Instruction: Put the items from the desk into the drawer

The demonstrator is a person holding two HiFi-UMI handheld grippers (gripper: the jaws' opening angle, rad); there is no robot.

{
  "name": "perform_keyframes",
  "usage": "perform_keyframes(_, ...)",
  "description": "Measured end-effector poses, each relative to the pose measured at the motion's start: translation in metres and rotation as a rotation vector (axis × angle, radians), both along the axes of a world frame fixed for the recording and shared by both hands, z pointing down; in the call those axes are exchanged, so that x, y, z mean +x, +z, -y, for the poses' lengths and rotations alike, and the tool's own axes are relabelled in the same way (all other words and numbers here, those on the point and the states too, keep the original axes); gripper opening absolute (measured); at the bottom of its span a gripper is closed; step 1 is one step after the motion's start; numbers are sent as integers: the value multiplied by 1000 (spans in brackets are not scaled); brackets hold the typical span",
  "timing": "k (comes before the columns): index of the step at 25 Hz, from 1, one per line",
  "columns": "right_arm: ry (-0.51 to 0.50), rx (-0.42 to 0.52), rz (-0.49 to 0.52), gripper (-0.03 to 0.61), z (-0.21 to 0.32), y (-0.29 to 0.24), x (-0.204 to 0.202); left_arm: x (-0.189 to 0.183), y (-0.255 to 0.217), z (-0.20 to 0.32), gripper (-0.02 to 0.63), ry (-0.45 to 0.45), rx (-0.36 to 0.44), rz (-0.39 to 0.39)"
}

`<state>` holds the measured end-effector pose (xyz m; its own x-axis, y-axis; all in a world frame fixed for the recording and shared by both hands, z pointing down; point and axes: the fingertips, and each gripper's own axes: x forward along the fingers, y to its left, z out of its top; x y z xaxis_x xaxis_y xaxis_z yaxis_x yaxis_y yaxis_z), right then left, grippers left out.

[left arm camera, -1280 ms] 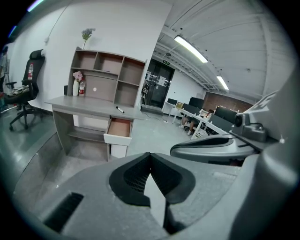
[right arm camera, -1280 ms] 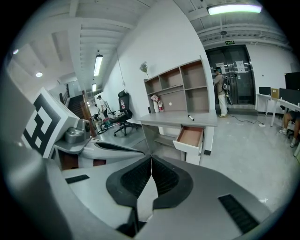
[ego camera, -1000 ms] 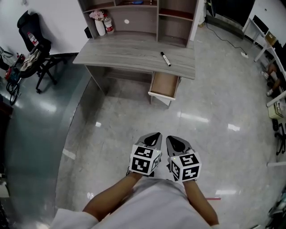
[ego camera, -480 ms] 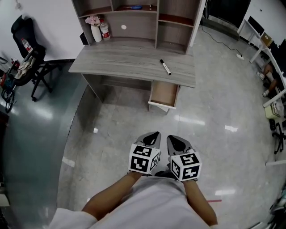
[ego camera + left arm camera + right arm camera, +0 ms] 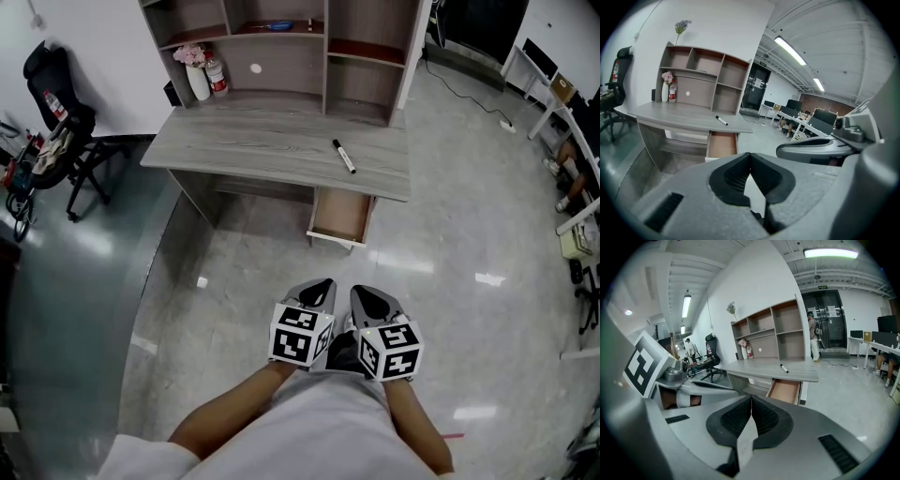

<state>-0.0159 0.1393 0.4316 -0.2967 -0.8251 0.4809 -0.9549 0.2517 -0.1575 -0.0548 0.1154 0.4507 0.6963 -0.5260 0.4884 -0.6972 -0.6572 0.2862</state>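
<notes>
Marker (image 5: pixel 344 156) on desk (image 5: pixel 253 142) – open drawer (image 5: pixel 341 215) beneath, shelves (image 5: pixel 281 37) behind

Open-plan office, by every sign. Grey wood-grain desk (image 5: pixel 272 150) at twelve o'clock, topped with a cubby-shelf hutch (image 5: pixel 281 66) and backed against a white wall. Black swivel chair (image 5: pixel 49 70) at ten o'clock, on a glossy grey floor (image 5: pixel 234 281). White workstations (image 5: pixel 581 214) along the edge from two to three o'clock. Farther off in the left gripper view, rows of desks with dark monitors (image 5: pixel 824 115), long tube lights (image 5: pixel 790 50) under an exposed ceiling, and glazed double doors (image 5: pixel 752 88) past the hutch.
</notes>
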Motion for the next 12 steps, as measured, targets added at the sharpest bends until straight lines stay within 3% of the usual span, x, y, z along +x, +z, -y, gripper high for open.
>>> perform_keyframes(12,-94,-28,36,2,95,8,52,59,6,84,3,-61,-19,36)
